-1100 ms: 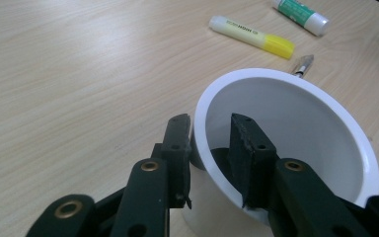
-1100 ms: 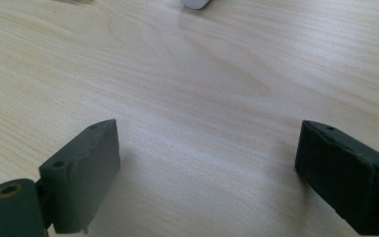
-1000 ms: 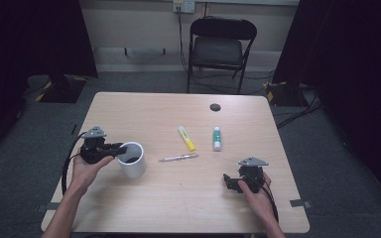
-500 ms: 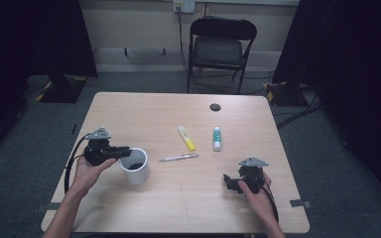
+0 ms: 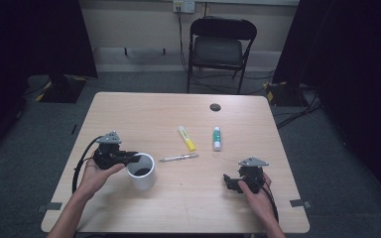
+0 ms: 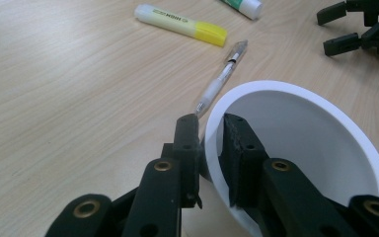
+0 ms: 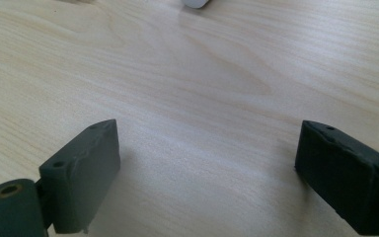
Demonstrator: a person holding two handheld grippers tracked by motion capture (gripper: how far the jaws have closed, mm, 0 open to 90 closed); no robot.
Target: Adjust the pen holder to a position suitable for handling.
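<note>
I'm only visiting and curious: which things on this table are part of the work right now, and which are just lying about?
In use:
- white cup, rim pinched by the left gripper

Lying about:
- clear pen
- yellow highlighter
- green-and-white glue stick
- small dark disc
- right gripper, open over bare table

Two bare forearms, no sleeves visible, enter from the near edge of the table. Each hand carries a black two-jaw gripper. The left gripper (image 5: 131, 158) has a grey three-cornered plate on top and a black cable looping from it toward the near left. The right gripper (image 5: 226, 182) bears the same grey plate and a black cable running along the wrist. Up close, the jaws are matt black blocks on black link arms, with brass-coloured rivets at the pivots and small screw holes.
</note>
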